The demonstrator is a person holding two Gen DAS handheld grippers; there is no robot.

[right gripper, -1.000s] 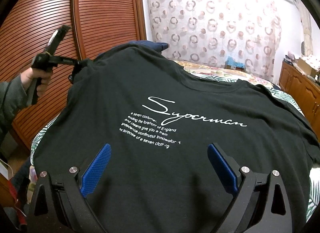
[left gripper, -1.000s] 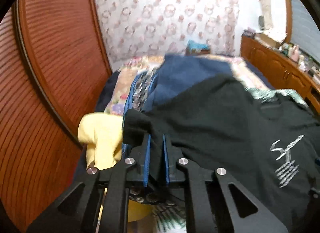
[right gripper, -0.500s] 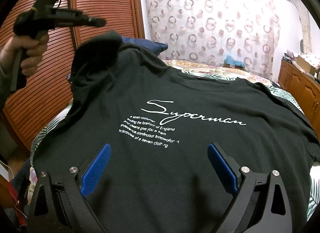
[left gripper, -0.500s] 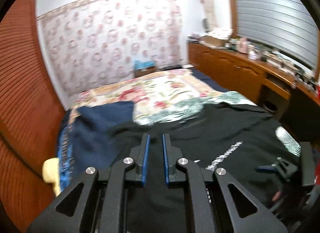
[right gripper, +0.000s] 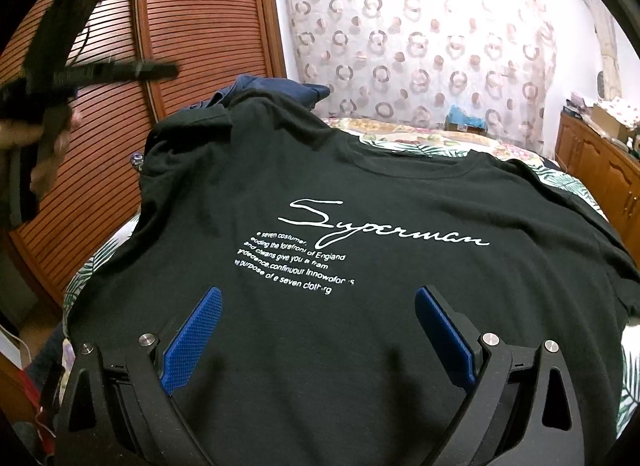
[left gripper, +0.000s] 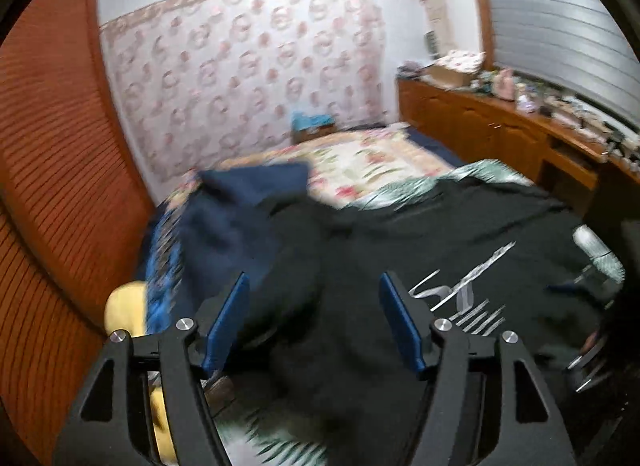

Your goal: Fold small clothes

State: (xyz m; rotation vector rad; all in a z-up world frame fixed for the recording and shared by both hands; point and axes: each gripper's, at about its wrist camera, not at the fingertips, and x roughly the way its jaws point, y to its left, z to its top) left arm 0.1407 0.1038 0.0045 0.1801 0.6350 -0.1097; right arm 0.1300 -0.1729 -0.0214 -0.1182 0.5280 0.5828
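A black T-shirt (right gripper: pixel 360 193) with white "Superman" lettering lies spread face up on the bed. Its left sleeve (right gripper: pixel 192 133) lies folded in onto the shoulder. In the left wrist view the same T-shirt (left gripper: pixel 400 225) fills the foreground. My left gripper (left gripper: pixel 314 278) hovers over the sleeve area, its jaws opening, and the cloth lies below them without the pads pressing on it. From the right wrist view the left gripper (right gripper: pixel 160 69) hangs in a hand at upper left, clear of the shirt. My right gripper (right gripper: pixel 319 293) stands open above the shirt's lower part.
A navy garment (left gripper: pixel 240 201) and a yellow one (left gripper: pixel 124 306) lie at the bed's left side. Louvred wooden wardrobe doors (right gripper: pixel 200 25) stand close on the left. A cluttered wooden cabinet (left gripper: pixel 500 137) runs along the right. The floral bedspread (left gripper: pixel 360 161) extends beyond the shirt.
The left gripper lifted the sleeve while shut on it, swung it inward over the shirt, then opened; the sleeve now lies on the shoulder. The right gripper has not moved.
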